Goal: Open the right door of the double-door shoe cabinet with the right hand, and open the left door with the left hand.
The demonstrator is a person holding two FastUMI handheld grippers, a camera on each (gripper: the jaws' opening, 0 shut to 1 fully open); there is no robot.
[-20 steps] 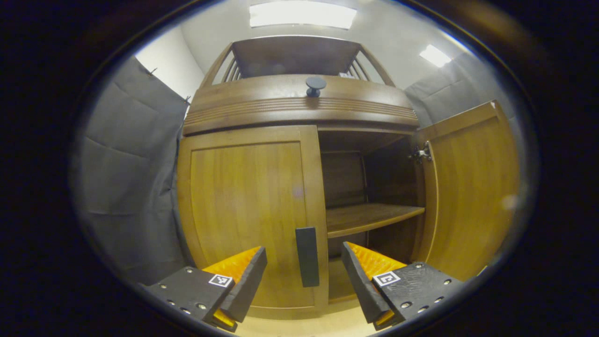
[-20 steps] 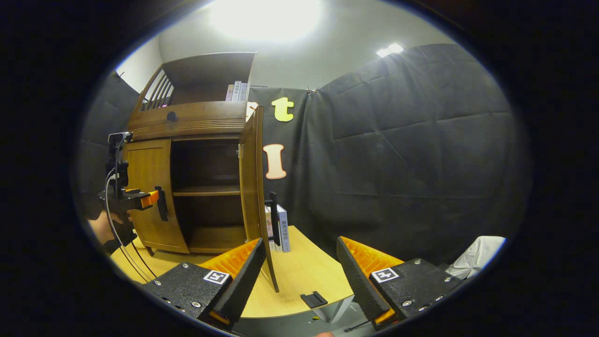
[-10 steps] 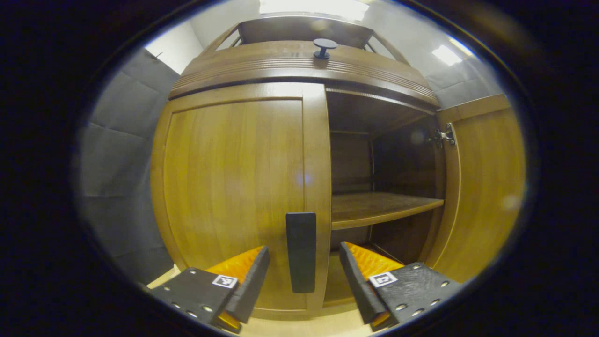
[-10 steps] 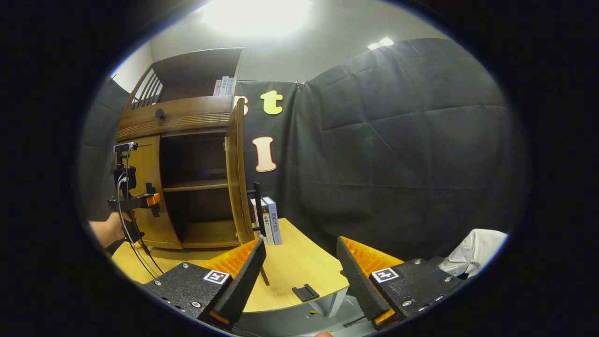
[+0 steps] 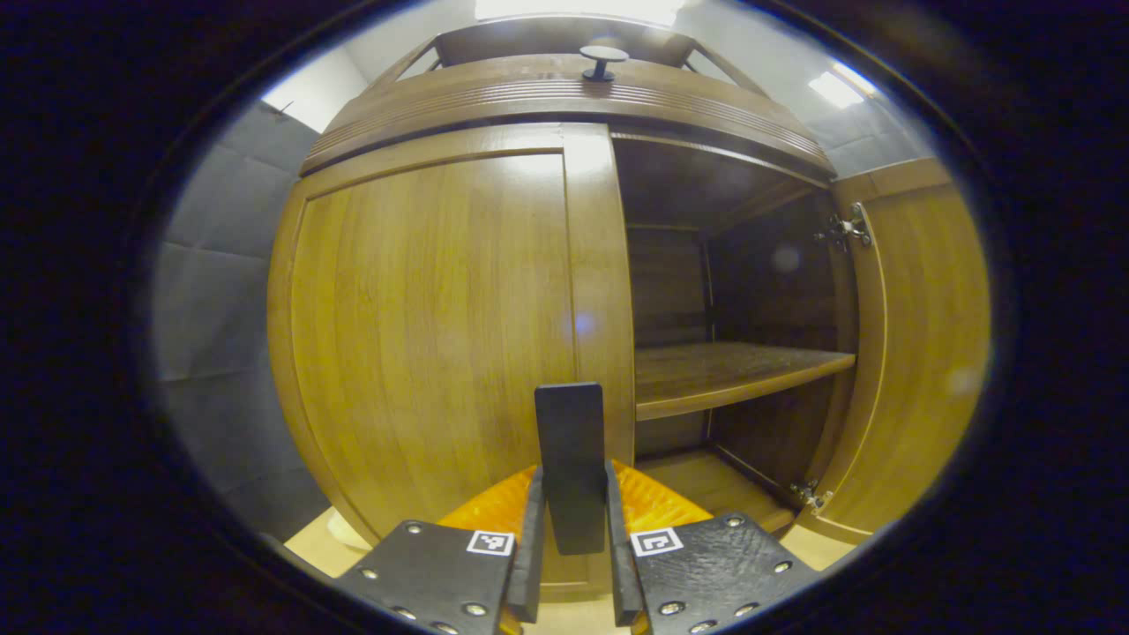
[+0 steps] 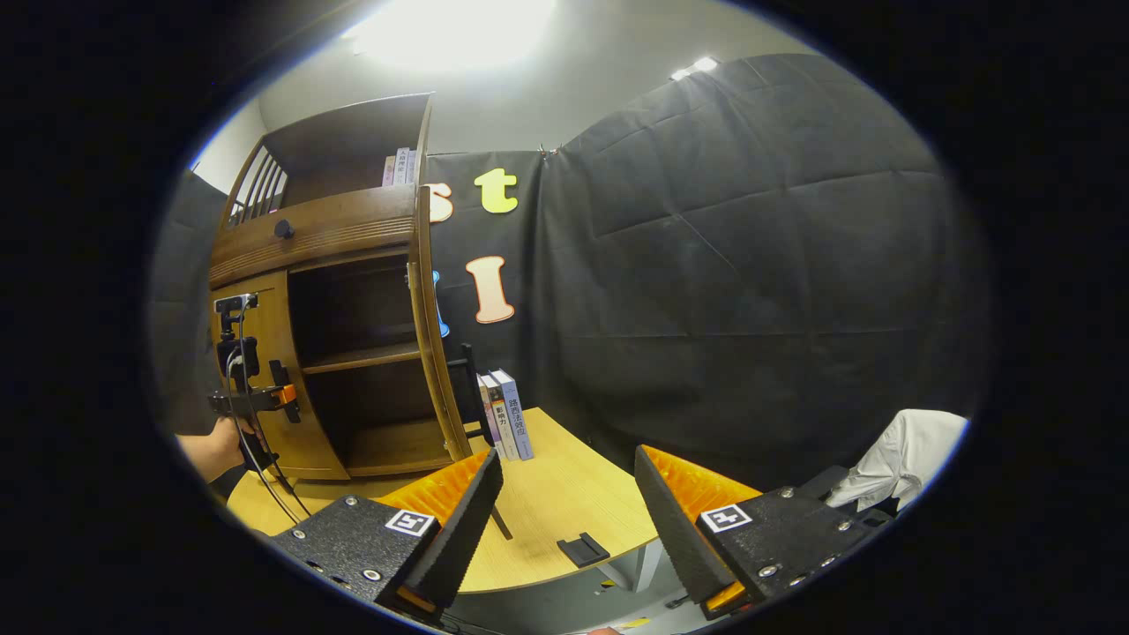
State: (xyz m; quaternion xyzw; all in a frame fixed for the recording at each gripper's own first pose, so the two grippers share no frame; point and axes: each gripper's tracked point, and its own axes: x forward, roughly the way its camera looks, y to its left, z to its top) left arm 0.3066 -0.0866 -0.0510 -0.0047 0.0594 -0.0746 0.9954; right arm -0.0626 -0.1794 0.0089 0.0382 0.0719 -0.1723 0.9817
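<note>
Black cloth wall (image 6: 750, 265), bright ceiling light (image 6: 450, 31), wooden table (image 6: 564, 503)

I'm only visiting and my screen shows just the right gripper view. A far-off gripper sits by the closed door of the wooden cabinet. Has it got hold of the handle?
Observer: Yes. In the left gripper view, the left gripper has both jaws pressed on the black handle of the left door.
Operator: Has that door opened at all?
Observer: It looks closed. From up close, no gap shows along its top edge.
Operator: How does the handle sit?
Observer: Upright, with its top end standing above the jaws.
</note>
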